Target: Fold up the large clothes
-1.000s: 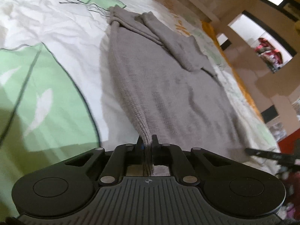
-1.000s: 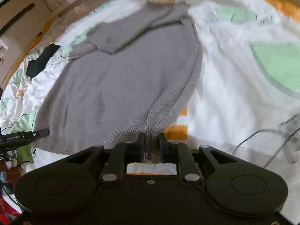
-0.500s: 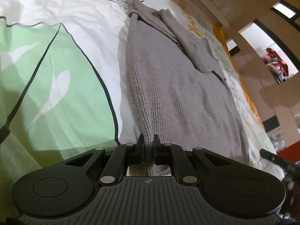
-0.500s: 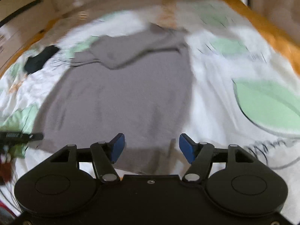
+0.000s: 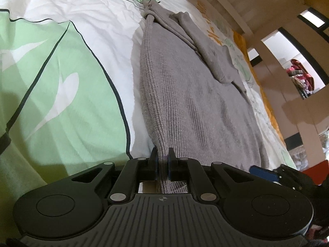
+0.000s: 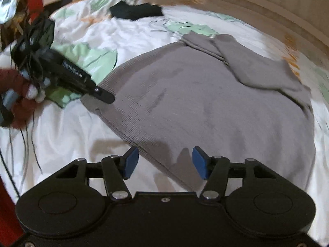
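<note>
A grey knitted sweater (image 5: 195,103) lies flat on the bedcover (image 5: 51,72), with a sleeve (image 6: 257,72) folded across its far end. My left gripper (image 5: 162,160) is shut on the sweater's near hem corner, and the knit bunches between its pads. In the right wrist view the sweater (image 6: 205,103) fills the middle. There the left gripper (image 6: 104,96), held by a hand (image 6: 18,96), pinches the left corner. My right gripper (image 6: 164,162) hovers over the hem edge. Its jaws are closing and the blue pads stand apart, pressing nothing.
The white and green bedcover (image 6: 123,35) spreads around the sweater. A black garment (image 6: 135,11) lies at the far side. A wooden bed frame (image 6: 267,6) curves along the back. Dark cables (image 6: 26,144) trail over the bed at the left.
My right gripper let go of the hem, opened, rolled and swung sideways along the sweater's bottom edge. The left gripper kept its hold, and its corner sank closer to the bedcover.
</note>
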Tool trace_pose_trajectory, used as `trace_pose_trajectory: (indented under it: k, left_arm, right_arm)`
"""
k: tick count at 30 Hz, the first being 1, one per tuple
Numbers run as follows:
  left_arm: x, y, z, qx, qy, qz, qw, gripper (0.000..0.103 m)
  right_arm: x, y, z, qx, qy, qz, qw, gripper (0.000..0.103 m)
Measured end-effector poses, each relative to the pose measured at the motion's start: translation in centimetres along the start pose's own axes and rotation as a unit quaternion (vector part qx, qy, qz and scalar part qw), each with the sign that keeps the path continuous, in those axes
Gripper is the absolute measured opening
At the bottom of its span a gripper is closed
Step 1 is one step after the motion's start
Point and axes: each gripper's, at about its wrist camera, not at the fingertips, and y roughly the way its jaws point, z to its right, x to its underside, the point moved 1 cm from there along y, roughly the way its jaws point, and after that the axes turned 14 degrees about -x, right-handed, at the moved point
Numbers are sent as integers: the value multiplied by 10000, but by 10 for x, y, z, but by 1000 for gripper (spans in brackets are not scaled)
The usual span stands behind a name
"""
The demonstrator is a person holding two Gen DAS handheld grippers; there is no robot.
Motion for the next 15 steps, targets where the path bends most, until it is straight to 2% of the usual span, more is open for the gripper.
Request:
trace_pose_trajectory:
  k: [7,10,13,15]
  left_arm:
    - [0,0,-1,10,-8,-2,10000,9]
    - [0,0,0,13,-23,-2,10000,9]
    - [0,0,0,16,-27,-3,10000,9]
    - [0,0,0,19,-28,-1,10000,9]
  right_arm:
    - [1,20,2,71,-324,-218,9992,60]
    - [4,20,-1,-120,-392,-260,9988,59]
    - [6,25,-5,7,-577,-310,9979,59]
    - [4,25,-3,-56,-473,-256,9985,58]
